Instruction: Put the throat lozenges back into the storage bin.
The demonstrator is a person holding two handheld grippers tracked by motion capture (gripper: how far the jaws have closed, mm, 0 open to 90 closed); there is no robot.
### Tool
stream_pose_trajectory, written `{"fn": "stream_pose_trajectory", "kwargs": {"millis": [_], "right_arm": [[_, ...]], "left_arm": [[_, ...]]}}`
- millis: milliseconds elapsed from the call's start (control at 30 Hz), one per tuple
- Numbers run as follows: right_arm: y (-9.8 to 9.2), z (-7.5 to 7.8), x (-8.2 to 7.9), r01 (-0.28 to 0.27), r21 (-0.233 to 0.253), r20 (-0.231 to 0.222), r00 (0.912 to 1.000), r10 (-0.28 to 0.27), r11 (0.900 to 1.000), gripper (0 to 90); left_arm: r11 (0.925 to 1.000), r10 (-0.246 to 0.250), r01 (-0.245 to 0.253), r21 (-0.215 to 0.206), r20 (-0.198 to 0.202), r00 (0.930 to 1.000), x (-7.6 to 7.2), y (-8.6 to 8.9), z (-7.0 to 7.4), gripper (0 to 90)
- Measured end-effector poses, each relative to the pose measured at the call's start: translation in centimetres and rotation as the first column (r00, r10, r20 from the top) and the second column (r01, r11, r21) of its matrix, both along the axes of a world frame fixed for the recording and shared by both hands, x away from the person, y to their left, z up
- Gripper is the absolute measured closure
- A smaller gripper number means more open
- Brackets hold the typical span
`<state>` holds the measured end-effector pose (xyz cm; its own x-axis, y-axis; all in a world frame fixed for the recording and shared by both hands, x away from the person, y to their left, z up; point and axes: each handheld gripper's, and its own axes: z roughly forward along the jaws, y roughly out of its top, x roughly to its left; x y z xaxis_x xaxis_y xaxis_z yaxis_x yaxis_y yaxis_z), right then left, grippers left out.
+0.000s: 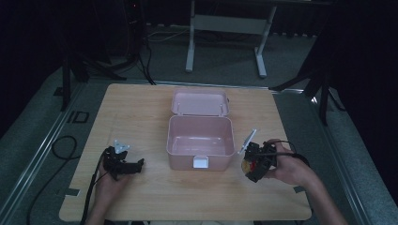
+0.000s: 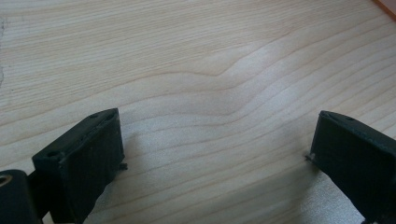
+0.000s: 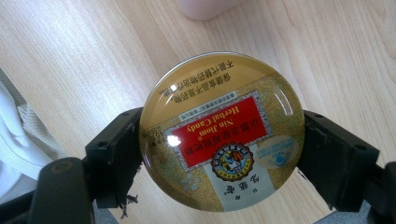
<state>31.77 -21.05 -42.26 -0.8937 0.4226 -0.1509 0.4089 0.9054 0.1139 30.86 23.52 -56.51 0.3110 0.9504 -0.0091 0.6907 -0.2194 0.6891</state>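
A: Holding that candy tin by its rim, your right gripper has both jaws pressed on the edges, above the table just right of the pink box.

B: And the left gripper?

A: Jaws spread wide, nothing between them, resting on bare wood left of the box.

B: What might fail?

A: The tin's domed, glossy lid and thin rim could let it slip or twist out if you tilt toward the box; its raised lid behind leaves limited clearance.
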Motion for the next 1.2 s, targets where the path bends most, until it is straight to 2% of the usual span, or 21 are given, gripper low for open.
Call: {"fn": "stream_pose_trajectory", "kwargs": {"millis": [367, 1200], "right_arm": [[-0.2, 1.1, 0.8, -0.005, 0.026, -0.013, 0.9999, 0.005, 1.000, 20.0], [0.8, 3.2, 2.0, -0.031, 0.020, -0.006, 0.9995, 0.032, 0.999, 20.0]], "left_arm": [[1.0000, -0.001, 0.001, 0.001, -0.001, 1.0000, 0.0, 0.0, 0.0, 3.0], [1.0000, 0.001, -0.001, -0.001, 0.001, 1.0000, 0.0, 0.0, 0.0, 3.0]]}}
